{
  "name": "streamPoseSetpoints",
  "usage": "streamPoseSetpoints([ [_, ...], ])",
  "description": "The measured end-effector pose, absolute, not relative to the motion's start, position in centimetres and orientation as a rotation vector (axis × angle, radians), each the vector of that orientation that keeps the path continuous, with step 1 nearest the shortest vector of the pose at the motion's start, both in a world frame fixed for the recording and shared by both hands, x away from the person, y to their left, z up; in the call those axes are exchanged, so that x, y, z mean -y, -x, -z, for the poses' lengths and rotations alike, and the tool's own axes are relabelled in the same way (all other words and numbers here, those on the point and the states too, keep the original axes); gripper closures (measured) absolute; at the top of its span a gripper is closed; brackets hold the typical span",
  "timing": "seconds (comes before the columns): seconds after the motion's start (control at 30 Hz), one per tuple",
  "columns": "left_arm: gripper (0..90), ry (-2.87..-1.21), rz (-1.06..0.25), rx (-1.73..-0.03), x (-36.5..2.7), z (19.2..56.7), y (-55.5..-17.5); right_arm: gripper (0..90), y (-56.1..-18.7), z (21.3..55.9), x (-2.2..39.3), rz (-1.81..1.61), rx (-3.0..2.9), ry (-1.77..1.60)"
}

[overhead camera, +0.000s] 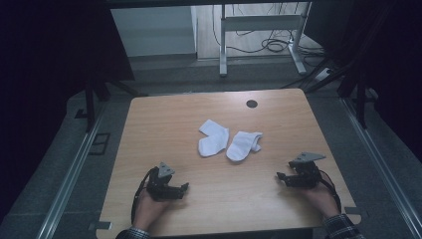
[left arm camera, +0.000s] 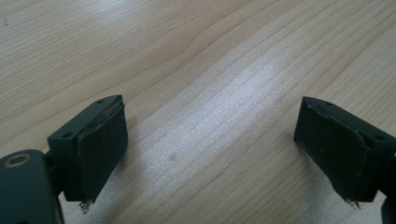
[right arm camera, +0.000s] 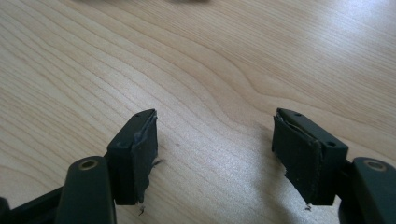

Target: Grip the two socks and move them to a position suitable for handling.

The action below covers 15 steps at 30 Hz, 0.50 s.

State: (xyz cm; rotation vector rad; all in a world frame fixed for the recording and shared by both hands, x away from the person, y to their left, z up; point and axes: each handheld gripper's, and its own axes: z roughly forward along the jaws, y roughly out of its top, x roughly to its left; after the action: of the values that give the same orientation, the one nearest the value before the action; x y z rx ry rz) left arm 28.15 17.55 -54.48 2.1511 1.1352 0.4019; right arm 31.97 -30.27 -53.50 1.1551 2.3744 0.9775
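Two white socks lie side by side mid-desk, laid out for pickup. Left claw and right claw rest near the front edge, both wide and empty, likely staged for the reach.

A dark round hole is being shown in the wooden table; a white desk frame is being seen beyond.

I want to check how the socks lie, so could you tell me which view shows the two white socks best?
The high view: both white socks lie side by side mid-table, whole and clear of the grippers. The left and right gripper views look along open jaws at bare wood, with nothing that can be told as a sock.
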Motion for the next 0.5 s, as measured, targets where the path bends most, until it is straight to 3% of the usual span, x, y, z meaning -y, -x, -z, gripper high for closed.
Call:
streamPoseSetpoints([
  [0.5, 9.7, -2.153, -0.401, -1.133, -17.55, 54.48, -28.19, 28.0, -31.99, 53.62, 30.07, -0.985, -2.370, -1.153],
])
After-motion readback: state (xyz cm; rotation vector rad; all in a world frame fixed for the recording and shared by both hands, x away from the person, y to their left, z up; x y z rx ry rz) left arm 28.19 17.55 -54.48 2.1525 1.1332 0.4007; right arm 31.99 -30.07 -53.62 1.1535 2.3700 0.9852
